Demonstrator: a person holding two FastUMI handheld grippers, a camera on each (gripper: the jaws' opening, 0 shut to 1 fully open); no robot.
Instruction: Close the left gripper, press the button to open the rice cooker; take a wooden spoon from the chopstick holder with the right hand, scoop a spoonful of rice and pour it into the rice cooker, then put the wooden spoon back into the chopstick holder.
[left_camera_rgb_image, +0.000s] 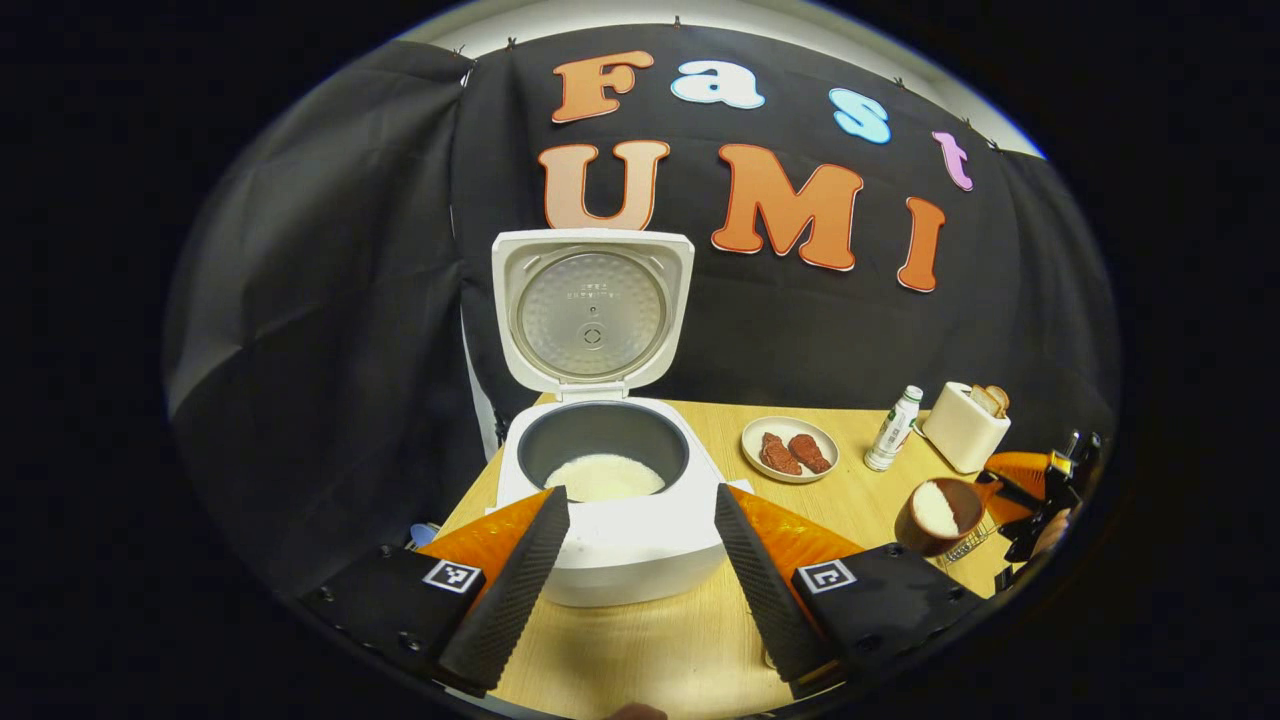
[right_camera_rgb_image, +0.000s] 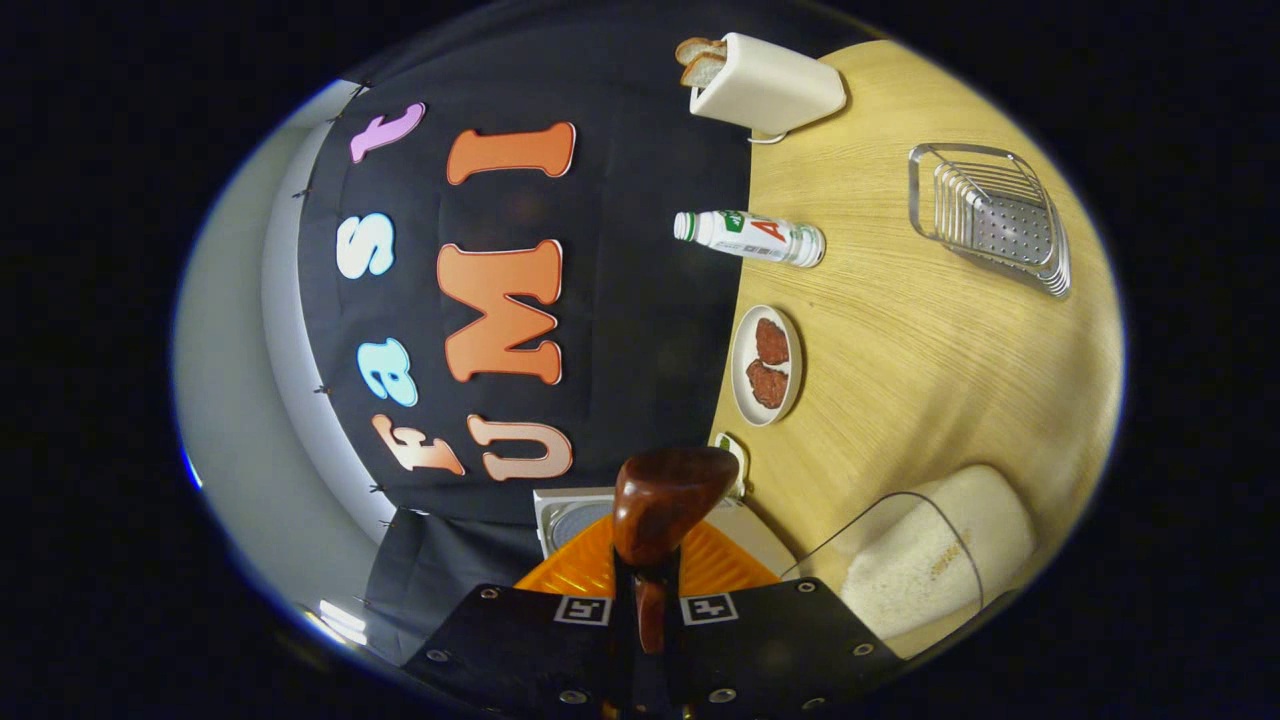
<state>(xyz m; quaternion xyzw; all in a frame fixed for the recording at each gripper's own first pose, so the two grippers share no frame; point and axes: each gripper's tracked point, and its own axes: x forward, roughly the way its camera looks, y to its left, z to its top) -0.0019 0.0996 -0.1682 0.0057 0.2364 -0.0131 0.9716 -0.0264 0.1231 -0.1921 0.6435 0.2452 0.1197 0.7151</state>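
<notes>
Between the two ribbed fingers of our left gripper (left_camera_rgb_image: 640, 540), which stand wide apart and hold nothing, we see the white plastic rice cooker (left_camera_rgb_image: 610, 500) just ahead on the pale wooden table (left_camera_rgb_image: 880, 490). Its lid (left_camera_rgb_image: 592, 310) is up, showing a round metal inner plate, and some white rice (left_camera_rgb_image: 604, 476) lies on the bottom of the dark inner pot. In the right gripper view, our right gripper (right_camera_rgb_image: 645, 590) is closed narrowly on the handle of the dark brown, glossy wooden spoon (right_camera_rgb_image: 660, 510); the long axis of the spoon runs straight forward along the fingers, with the rounded bowl at the far end. This view is rolled to one side, so the table stands on the right of it. From the left gripper view we see the right gripper far to the right, near the brown bowl of white rice (left_camera_rgb_image: 940, 512), so the cooker lies well apart from the spoon, to its left. We judge that the spoon must travel leftwards over the open pot before tipping; whether it carries rice now, we cannot tell. A clear container with rice (right_camera_rgb_image: 935, 560) lies near the right gripper, and a wire metal holder (right_camera_rgb_image: 990, 215) stands farther on the table.
</notes>
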